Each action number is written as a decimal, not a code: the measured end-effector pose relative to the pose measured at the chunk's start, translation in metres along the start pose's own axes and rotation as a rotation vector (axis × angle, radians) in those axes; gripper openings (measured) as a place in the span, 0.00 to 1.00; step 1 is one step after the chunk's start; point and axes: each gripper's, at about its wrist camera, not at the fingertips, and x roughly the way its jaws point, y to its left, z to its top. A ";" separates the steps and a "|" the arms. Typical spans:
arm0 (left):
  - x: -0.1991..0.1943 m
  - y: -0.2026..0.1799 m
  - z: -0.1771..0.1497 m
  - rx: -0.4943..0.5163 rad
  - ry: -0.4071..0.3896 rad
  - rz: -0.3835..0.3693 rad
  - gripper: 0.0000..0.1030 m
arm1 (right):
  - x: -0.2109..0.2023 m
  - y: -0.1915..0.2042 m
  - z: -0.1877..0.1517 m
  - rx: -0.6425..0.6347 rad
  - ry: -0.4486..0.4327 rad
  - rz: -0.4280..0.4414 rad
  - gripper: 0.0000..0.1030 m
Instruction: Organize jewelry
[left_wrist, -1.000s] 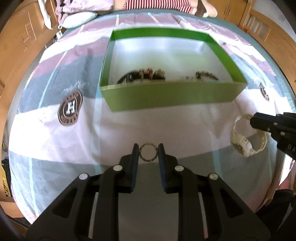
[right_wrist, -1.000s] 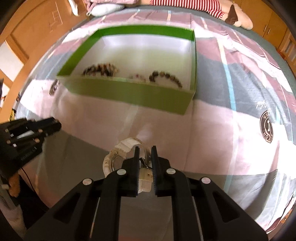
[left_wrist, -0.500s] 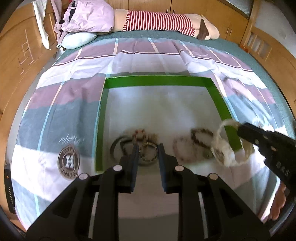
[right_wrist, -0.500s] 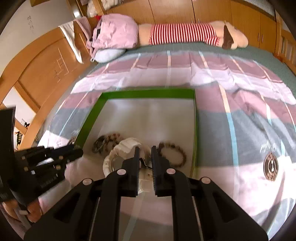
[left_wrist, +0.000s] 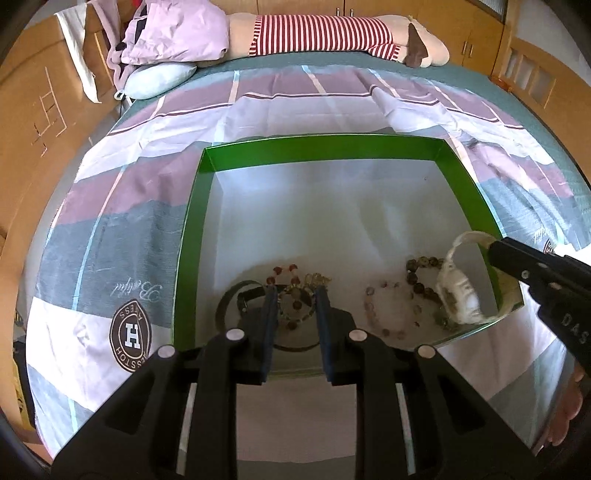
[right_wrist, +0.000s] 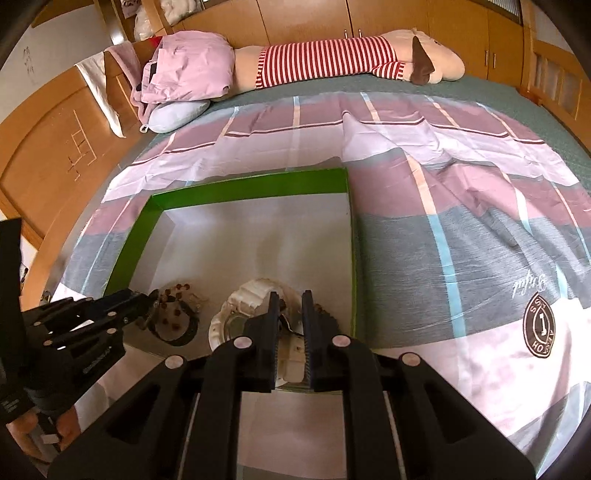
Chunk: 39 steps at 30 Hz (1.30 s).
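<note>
A green box (left_wrist: 192, 221) with a white floor lies on the bed; it also shows in the right wrist view (right_wrist: 240, 192). My left gripper (left_wrist: 295, 295) is shut on a small beaded ring bracelet (left_wrist: 295, 314) and holds it over the box's near left part. My right gripper (right_wrist: 290, 302) is shut on a white watch (right_wrist: 251, 295), held over the box's near right corner; the watch also shows in the left wrist view (left_wrist: 458, 288). Several bead bracelets (left_wrist: 391, 314) and a dark bangle (left_wrist: 229, 299) lie on the box floor.
The box sits on a striped pink, grey and white bedspread (left_wrist: 110, 206). A striped plush toy (left_wrist: 332, 33) and a pink pillow (left_wrist: 173, 33) lie at the bed's far end. Wooden furniture (left_wrist: 33, 96) stands to the left.
Both grippers have lifted their pieces off the bedspread and carried them forward over the box. The view has risen from the box's near wall to above its inside.
</note>
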 end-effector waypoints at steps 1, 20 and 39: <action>0.001 0.000 0.000 0.003 0.001 0.005 0.20 | 0.003 0.001 -0.001 -0.004 0.005 -0.002 0.12; -0.048 0.009 -0.002 -0.057 -0.049 -0.011 0.94 | -0.044 -0.004 0.004 0.128 -0.145 -0.034 0.96; -0.050 0.012 -0.008 -0.058 -0.045 0.037 0.98 | -0.030 0.013 -0.005 0.042 -0.079 -0.055 0.97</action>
